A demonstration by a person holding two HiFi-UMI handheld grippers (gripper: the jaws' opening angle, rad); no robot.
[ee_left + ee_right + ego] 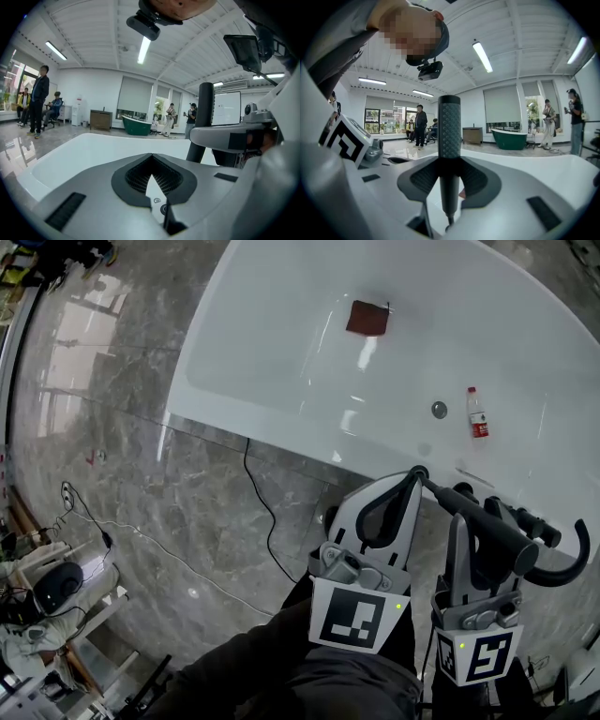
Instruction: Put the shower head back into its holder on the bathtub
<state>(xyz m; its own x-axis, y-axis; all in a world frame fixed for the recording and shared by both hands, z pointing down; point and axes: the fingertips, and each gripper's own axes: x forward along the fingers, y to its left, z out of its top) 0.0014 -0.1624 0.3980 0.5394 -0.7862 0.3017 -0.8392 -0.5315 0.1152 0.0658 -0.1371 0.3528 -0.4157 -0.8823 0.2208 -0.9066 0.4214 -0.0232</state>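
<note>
The black shower head has a textured handle and lies slanted above the near rim of the white bathtub. Its hose curls off to the right. My right gripper is shut on the handle, which stands upright between its pads in the right gripper view. Just to its left, my left gripper is shut with nothing in it; in the left gripper view its jaws meet over the tub. Black fittings sit on the rim under the shower head; which one is the holder I cannot tell.
Inside the tub lie a red-brown cloth, a small bottle with a red label and the drain. A black cable runs over the marble floor beside the tub. Equipment stands at the lower left. Several people stand far off.
</note>
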